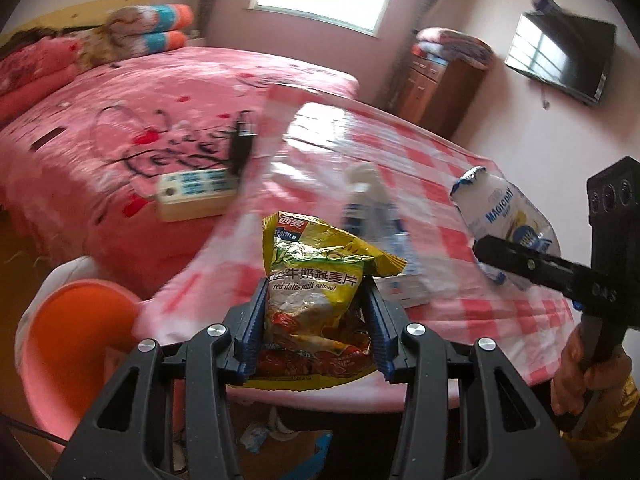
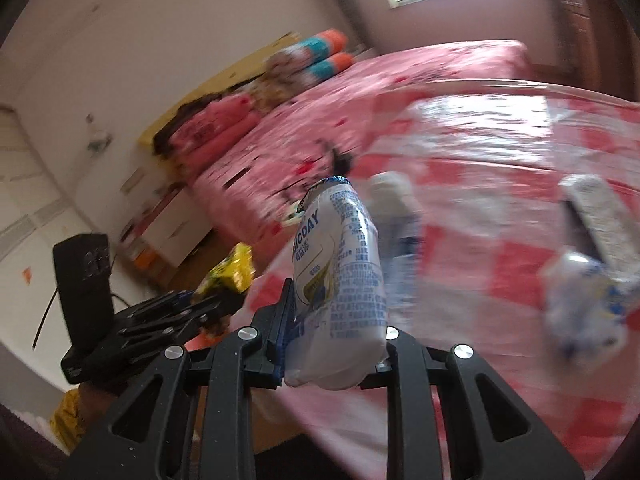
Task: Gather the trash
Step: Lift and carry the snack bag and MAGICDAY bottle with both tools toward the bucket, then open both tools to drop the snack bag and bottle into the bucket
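Observation:
My left gripper point(image 1: 316, 300) is shut on a crumpled yellow oatmeal packet point(image 1: 316, 276), held above the near edge of the table with the red-and-white checked cloth point(image 1: 440, 168). My right gripper point(image 2: 332, 312) is shut on a squashed white "Magicday" milk bottle point(image 2: 340, 264) with a torn foil top. That bottle point(image 1: 508, 216) and the right gripper point(image 1: 516, 260) also show at the right of the left wrist view. The left gripper point(image 2: 208, 304) with the yellow packet point(image 2: 232, 272) appears at the left of the right wrist view.
A blurred blue-and-white bottle point(image 1: 368, 200) and a small carton point(image 1: 404, 292) lie on the table. A crumpled white wrapper point(image 2: 584, 304) and a grey remote point(image 2: 604, 216) lie to the right. An orange bin point(image 1: 76, 348) stands below left. A power strip point(image 1: 192, 196) rests on the pink bed point(image 1: 120, 120).

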Tool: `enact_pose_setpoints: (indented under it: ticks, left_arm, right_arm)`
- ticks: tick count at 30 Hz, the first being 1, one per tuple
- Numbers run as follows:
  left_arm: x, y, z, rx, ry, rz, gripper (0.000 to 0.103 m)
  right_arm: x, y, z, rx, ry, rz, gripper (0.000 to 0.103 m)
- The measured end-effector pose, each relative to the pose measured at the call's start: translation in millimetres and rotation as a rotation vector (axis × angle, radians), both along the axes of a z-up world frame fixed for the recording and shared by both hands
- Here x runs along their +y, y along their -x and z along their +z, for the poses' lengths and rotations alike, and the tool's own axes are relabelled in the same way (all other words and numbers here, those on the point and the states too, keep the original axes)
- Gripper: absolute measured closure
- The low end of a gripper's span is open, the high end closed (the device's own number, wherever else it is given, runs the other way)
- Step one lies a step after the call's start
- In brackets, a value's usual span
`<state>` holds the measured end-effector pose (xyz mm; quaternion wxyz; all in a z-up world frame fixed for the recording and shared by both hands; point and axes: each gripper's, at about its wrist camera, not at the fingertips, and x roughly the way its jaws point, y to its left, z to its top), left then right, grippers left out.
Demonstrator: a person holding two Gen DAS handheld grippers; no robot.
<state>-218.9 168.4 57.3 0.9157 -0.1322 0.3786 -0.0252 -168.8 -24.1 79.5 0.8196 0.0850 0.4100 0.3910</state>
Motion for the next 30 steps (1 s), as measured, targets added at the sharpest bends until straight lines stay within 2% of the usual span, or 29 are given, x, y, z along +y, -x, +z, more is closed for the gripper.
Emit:
enact_pose_setpoints:
  ticks: [11, 20, 22, 24, 27, 30]
  left_arm:
    - [100.0, 54.3, -20.4, 0.047, 0.004, 0.265, 0.056]
    - [157.1, 80.4, -52.3, 0.100, 0.041, 0.432, 0.056]
    - [165.0, 80.6, -61.7, 0.129, 0.050, 0.461, 0.052]
    - [172.9, 81.1, -70.4, 0.159, 0.058, 0.501, 0.042]
    - [178.8, 86.3, -73.4, 0.165, 0.059, 0.549, 0.026]
    - [180.1, 84.9, -72.3, 0.164, 0.057, 0.565, 0.021]
  right_arm:
    - [140.9, 38.5, -1.5, 0.007, 0.069, 0.327, 0.078]
    - [217.8, 61.6, -28.0, 0.044, 0.110, 0.487, 0.076]
    - [231.1, 62.5, -38.0, 0.060, 0.144, 0.498, 0.069]
    - [234.0, 61.7, -45.4, 0.076, 0.160, 0.478, 0.046]
    - [221.7, 58.5, -46.7, 0.098, 0.135, 0.437, 0.030]
    - [204.5, 56.4, -36.6, 0.060, 0.129, 0.385, 0.020]
